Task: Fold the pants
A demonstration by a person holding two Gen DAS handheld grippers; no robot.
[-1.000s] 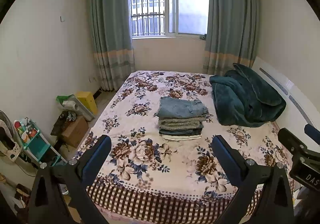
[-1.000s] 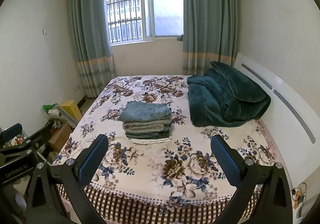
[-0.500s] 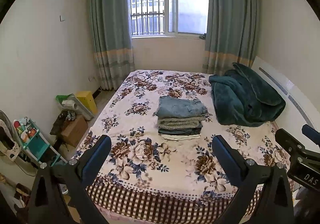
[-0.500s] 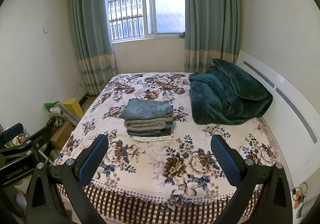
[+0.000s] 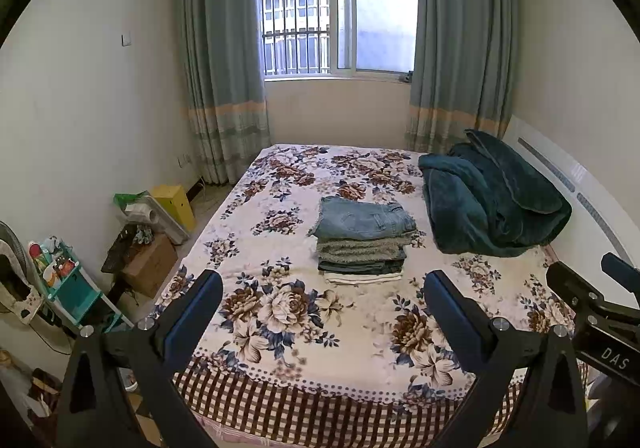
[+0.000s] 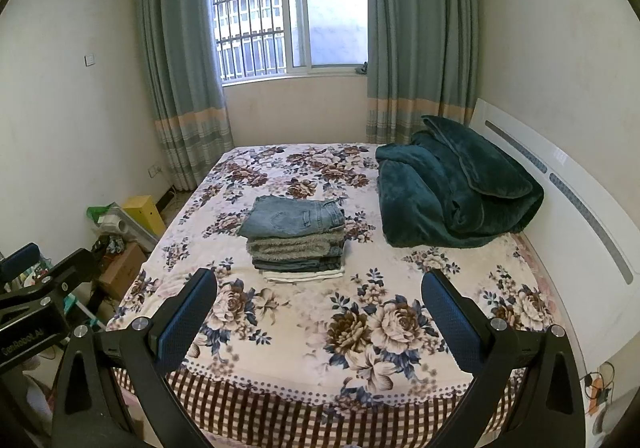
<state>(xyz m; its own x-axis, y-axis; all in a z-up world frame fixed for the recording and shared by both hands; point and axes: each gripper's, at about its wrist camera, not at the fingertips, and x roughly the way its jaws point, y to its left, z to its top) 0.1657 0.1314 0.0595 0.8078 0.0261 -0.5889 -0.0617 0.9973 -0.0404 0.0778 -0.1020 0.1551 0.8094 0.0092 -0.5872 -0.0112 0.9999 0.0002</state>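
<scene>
A stack of folded pants (image 5: 364, 238) sat mid-bed on the floral bedspread (image 5: 304, 312), blue jeans (image 6: 294, 216) on top; the lower layers were too compressed to tell apart. The left hand-held gripper (image 5: 322, 302) and right hand-held gripper (image 6: 318, 300) hung wide open over the foot of the bed, holding nothing. A rumpled teal blanket (image 6: 456, 192) partly hid the white headboard (image 6: 580, 208).

1. The lower garments in the stack of folded pants (image 5: 362, 244), ahead between the fingers, show only their edges.
2. The right gripper (image 5: 600, 312) is cut off at the left view's right edge.
3. The shelf's (image 5: 64, 280) contents are too small to identify.
</scene>
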